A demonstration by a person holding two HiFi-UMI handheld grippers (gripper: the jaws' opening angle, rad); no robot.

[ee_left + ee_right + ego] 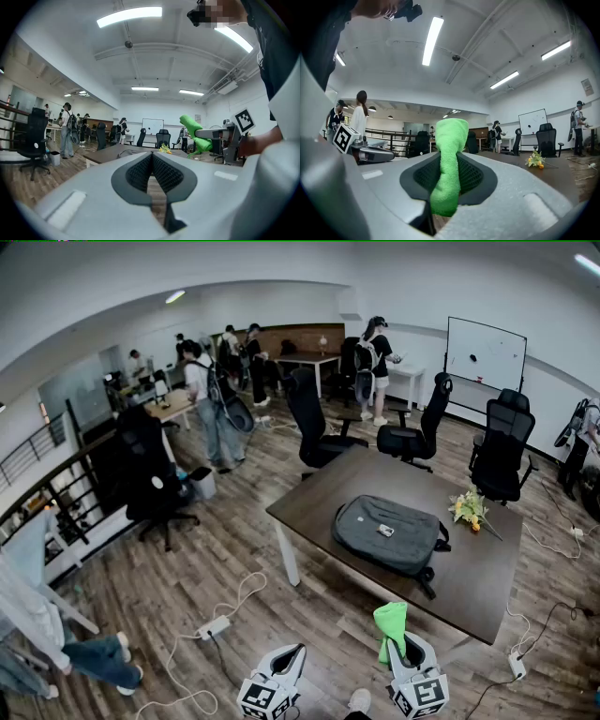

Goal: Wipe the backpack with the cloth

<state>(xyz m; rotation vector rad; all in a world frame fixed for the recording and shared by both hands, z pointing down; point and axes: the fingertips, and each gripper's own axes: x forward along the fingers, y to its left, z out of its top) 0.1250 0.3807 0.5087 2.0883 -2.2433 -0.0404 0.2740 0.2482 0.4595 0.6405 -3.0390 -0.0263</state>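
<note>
Holding the green cloth (449, 154) in my right gripper (406, 651), I have the jaws clamped on the cloth's middle. One end stands up above the gripper and the other hangs down below the pads. My left gripper (295, 653) sits just beside the right one, on its left. Its jaws are together with nothing between them.

The grey backpack (389, 532) lies flat on the dark tabletop (469, 592), ahead of my right gripper and apart from it. Neither the cloth nor either gripper touches it. A small bunch of yellow flowers (469, 510) lies on the same tabletop, farther ahead and to the right of the right gripper, near the backpack but apart from it.

Black office chairs (497, 451) stand beyond the far side of the tabletop, and a whiteboard (485, 352) hangs on the wall behind them. On the wooden floor (187, 568), ahead and to the left of my left gripper, a white power strip (214, 625) trails a looping cable. Several people stand far off ahead and to the left.
</note>
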